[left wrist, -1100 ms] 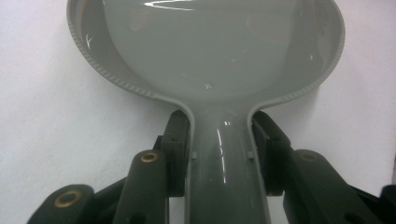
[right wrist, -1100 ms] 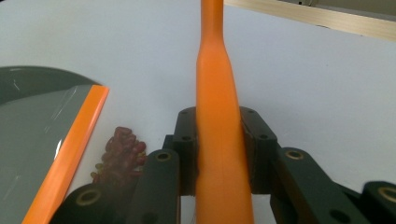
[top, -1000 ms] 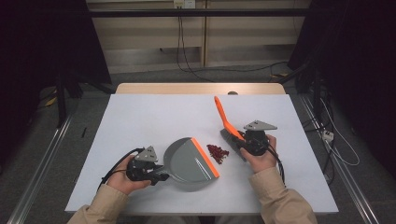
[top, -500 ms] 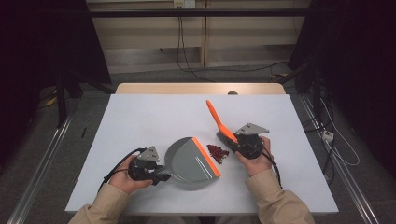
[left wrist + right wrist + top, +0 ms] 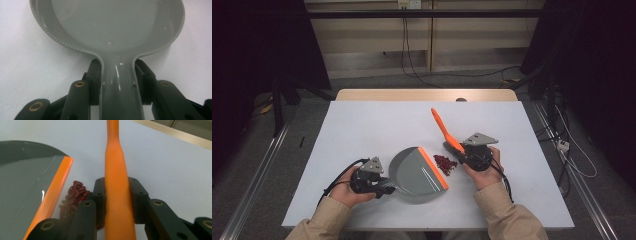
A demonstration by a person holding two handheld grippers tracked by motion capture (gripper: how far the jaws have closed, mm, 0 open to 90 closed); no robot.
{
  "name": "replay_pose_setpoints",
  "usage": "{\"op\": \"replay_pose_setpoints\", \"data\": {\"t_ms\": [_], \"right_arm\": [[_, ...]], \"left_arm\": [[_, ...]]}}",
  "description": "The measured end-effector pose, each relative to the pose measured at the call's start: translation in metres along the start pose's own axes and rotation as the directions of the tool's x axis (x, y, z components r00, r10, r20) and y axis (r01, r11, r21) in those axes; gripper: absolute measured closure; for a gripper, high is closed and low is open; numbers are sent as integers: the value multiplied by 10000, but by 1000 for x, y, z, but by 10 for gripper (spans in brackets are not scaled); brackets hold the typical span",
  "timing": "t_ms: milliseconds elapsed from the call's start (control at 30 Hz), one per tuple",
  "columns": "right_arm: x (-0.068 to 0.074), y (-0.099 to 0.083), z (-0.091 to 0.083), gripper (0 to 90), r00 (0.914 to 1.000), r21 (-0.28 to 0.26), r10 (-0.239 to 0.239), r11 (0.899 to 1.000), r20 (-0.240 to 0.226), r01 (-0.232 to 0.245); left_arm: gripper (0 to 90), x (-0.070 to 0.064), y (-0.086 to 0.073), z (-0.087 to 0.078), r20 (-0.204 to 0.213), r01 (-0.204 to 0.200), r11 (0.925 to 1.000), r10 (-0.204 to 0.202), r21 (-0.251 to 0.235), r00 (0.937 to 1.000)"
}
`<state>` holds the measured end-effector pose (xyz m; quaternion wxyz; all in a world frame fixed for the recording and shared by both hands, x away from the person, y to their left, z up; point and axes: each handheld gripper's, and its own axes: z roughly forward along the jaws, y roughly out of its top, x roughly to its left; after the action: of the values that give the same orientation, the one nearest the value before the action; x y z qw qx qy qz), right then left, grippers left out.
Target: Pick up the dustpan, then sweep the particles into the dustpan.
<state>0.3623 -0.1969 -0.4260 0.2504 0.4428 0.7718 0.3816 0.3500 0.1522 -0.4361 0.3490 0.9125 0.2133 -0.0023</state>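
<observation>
Left gripper (image 5: 384,188) clamped on grey dustpan (image 5: 417,172) handle; pan flat on white table (image 5: 362,130). Right gripper (image 5: 462,152) clenched on orange brush handle (image 5: 443,126); bristles hidden behind it. Red beans (image 5: 444,162) piled against pan's orange lip.

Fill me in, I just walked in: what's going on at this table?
A person is sweeping up beans with a hand-held tool in each hand. The left tool is shut on the handle of a grey dustpan, which lies flat on the table. The right tool is shut on an orange brush. A small pile of dark red beans sits right at the dustpan's orange lip, between pan and brush, not yet in the pan.
</observation>
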Motion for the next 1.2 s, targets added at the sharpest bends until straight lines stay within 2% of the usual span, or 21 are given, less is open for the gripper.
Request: {"op": "replay_pose_setpoints", "data": {"t_ms": [767, 933, 1000, 1100, 1200], "right_arm": [[17, 1, 0, 711, 10000, 90, 20, 10000, -73, -20], [22, 0, 0, 710, 9992, 18, 224, 9997, -335, -223], [25, 0, 0, 710, 9994, -4, 98, 10000, -338, -98], [28, -1, -1, 709, 9990, -64, 160, 9998, -407, -163], [29, -2, -2, 709, 9979, -134, 357, 9992, -543, -365]], "left_arm": [[630, 2, 4, 5, 204, 136, 9998, -140, 176, 9997], [630, 3, 4, 5, 249, 151, 9997, -156, 186, 9996], [629, 2, 4, 5, 253, 190, 9997, -194, 180, 9995], [630, 2, 4, 5, 274, 226, 9996, -230, 171, 9994], [630, 3, 5, 5, 304, 218, 9995, -225, 220, 9993]]}}
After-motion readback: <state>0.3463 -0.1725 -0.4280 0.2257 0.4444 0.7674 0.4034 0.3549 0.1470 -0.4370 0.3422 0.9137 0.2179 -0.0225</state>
